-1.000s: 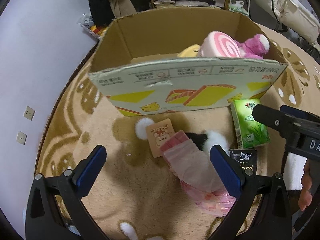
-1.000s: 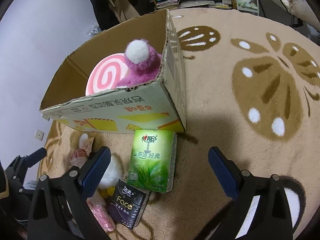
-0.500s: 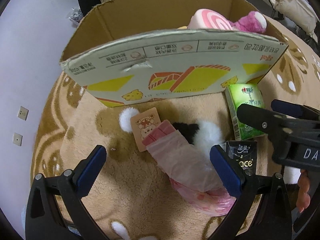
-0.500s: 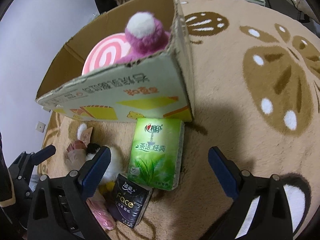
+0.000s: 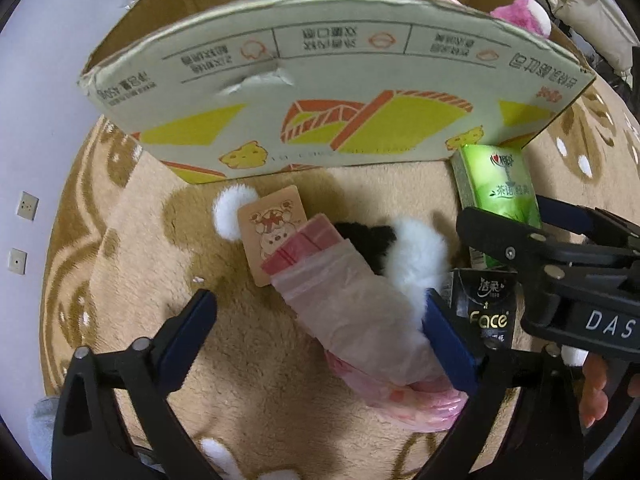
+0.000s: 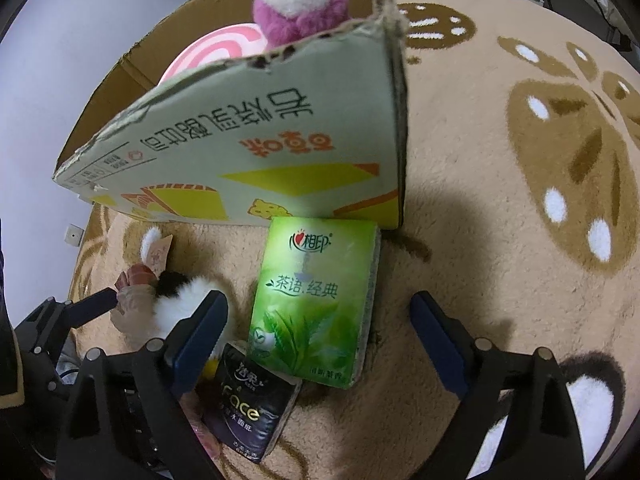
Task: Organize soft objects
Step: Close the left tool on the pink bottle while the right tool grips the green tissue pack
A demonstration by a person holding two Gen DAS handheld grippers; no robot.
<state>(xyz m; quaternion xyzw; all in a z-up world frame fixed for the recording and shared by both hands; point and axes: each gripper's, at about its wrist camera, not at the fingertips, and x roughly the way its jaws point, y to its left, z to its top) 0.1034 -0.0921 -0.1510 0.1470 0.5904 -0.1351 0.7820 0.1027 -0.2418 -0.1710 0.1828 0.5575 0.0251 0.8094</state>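
left gripper (image 5: pixel 320 320) jaws closing, pink bag (image 5: pixel 360 320) between, unpressed; right gripper (image 6: pixel 320 320) closing over green tissue pack (image 6: pixel 312 300).

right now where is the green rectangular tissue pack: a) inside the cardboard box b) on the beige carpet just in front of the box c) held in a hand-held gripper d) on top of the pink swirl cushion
b: the green rectangular tissue pack lies flat on the beige carpet, its far end at the foot of the printed cardboard box, with nothing gripping it.
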